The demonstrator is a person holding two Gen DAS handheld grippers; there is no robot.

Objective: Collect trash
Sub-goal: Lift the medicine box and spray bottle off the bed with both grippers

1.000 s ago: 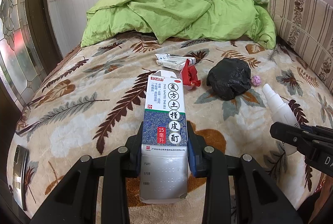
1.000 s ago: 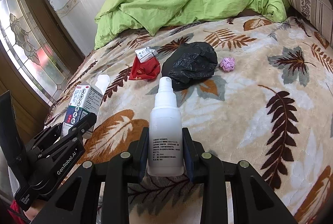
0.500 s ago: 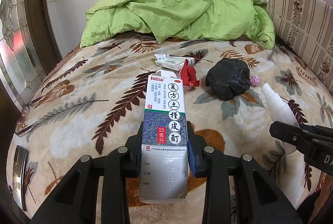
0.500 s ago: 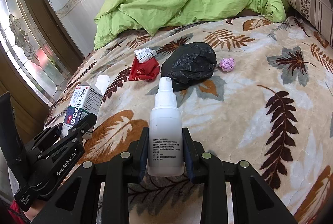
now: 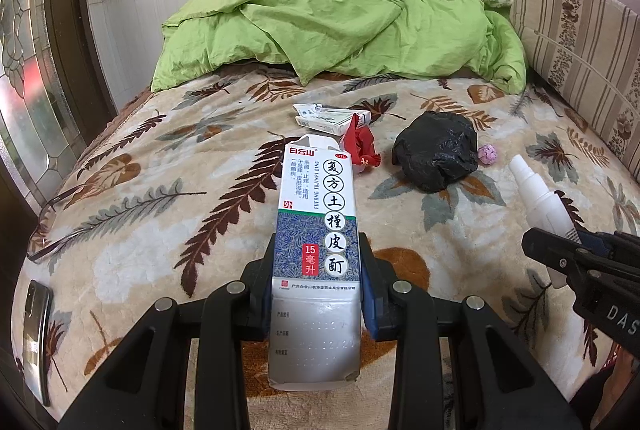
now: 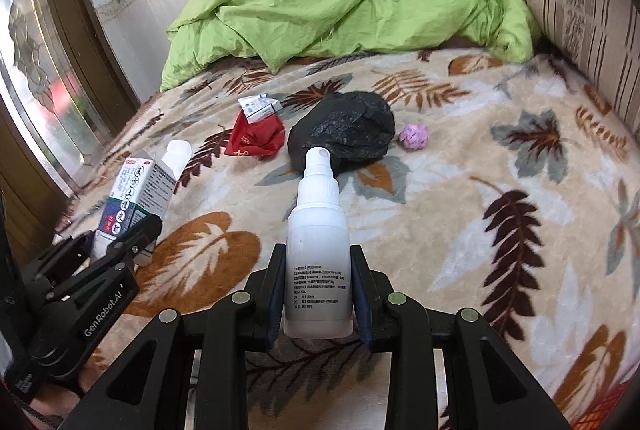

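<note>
My left gripper is shut on a white and blue medicine carton, held upright above the bed; the carton's top flap is open. My right gripper is shut on a white spray bottle, nozzle up. Each gripper shows in the other view: the left gripper with the carton, and the right gripper with the bottle. Beyond them on the blanket lie a crumpled black plastic bag, a red wrapper, a small white box and a pink paper ball.
A leaf-patterned blanket covers the bed. A green quilt is bunched at the far end and a striped cushion runs along the right side. A phone lies at the near left edge, beside a wood-framed window.
The right gripper has tipped slightly, so the bed shifts a little in its view. Both grips are unchanged and the left gripper has kept still.
</note>
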